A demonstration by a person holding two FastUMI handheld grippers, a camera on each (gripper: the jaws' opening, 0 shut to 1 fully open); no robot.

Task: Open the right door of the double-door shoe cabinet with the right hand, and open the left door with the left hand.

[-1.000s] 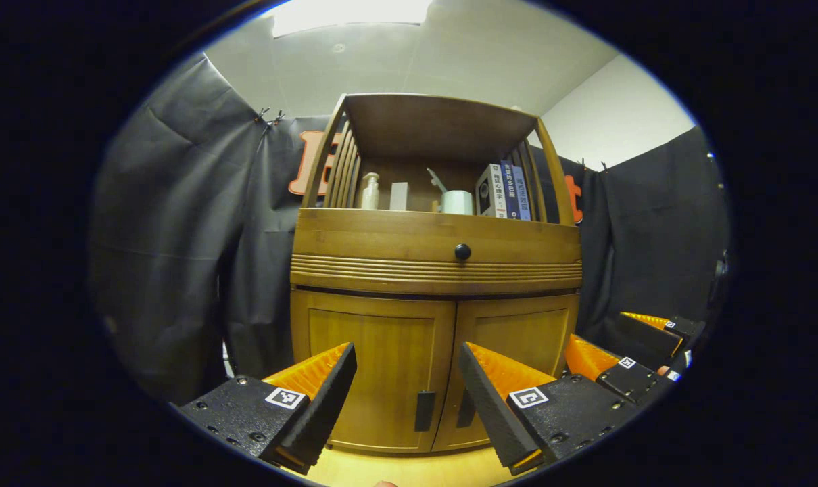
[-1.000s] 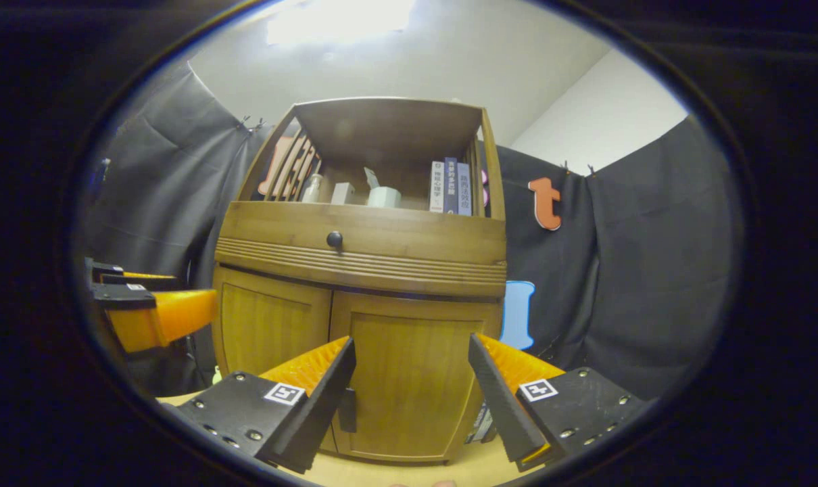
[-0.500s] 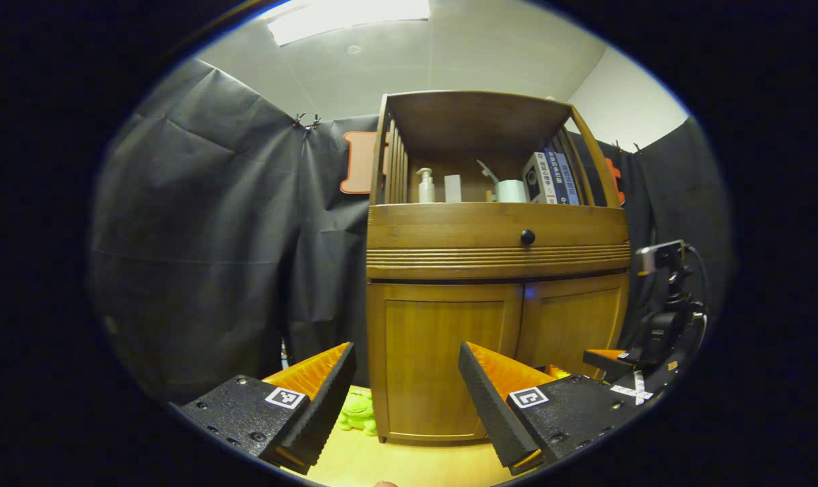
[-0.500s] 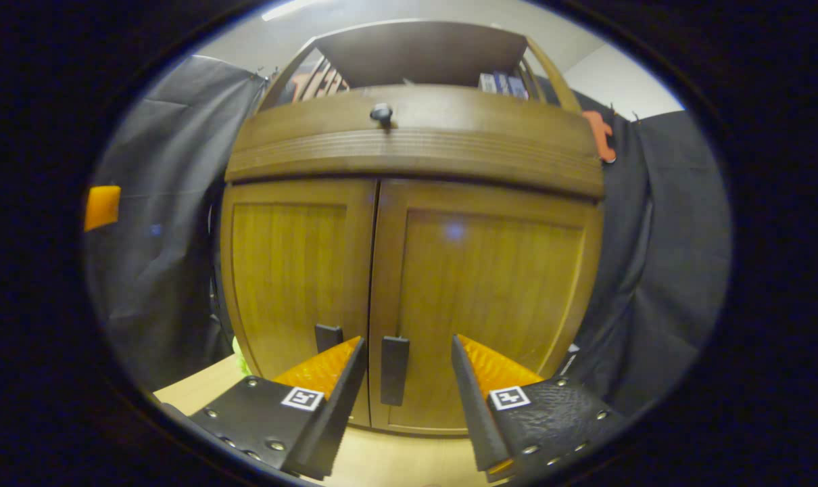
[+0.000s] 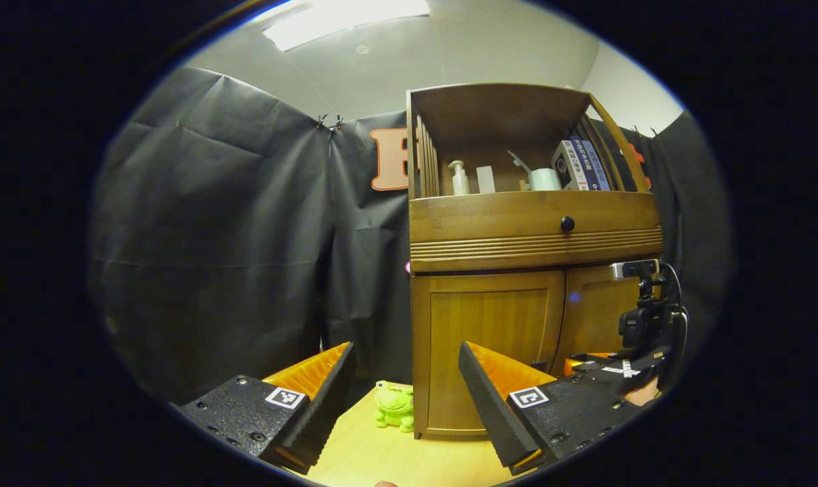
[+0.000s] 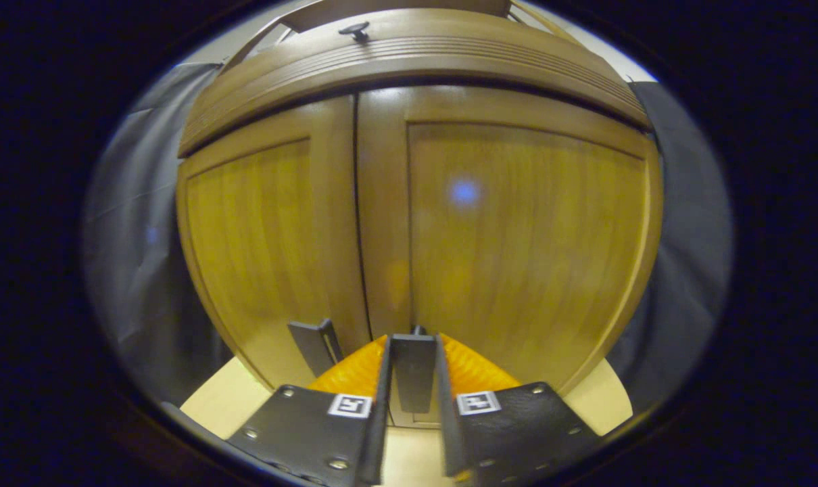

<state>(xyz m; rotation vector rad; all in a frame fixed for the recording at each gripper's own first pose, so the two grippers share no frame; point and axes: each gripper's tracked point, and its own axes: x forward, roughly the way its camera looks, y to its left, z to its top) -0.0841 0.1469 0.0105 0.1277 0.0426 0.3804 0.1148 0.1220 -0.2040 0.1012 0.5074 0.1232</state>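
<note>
Now the right gripper (image 6: pixel 412 379) has its two fingers pressed on either side of the dark handle (image 6: pixel 414 368) of the right door (image 6: pixel 517 230), low at 6 o'clock in the right gripper view; both doors look closed. Pull straight back at first, then follow the hinge's arc toward 3 o'clock, keeping the squeeze firm so the slim handle doesn't slip. The left gripper (image 5: pixel 405 399) waits with fingers wide apart, well off the left door (image 5: pixel 483 352), whose handle (image 6: pixel 314 345) is next.
</note>
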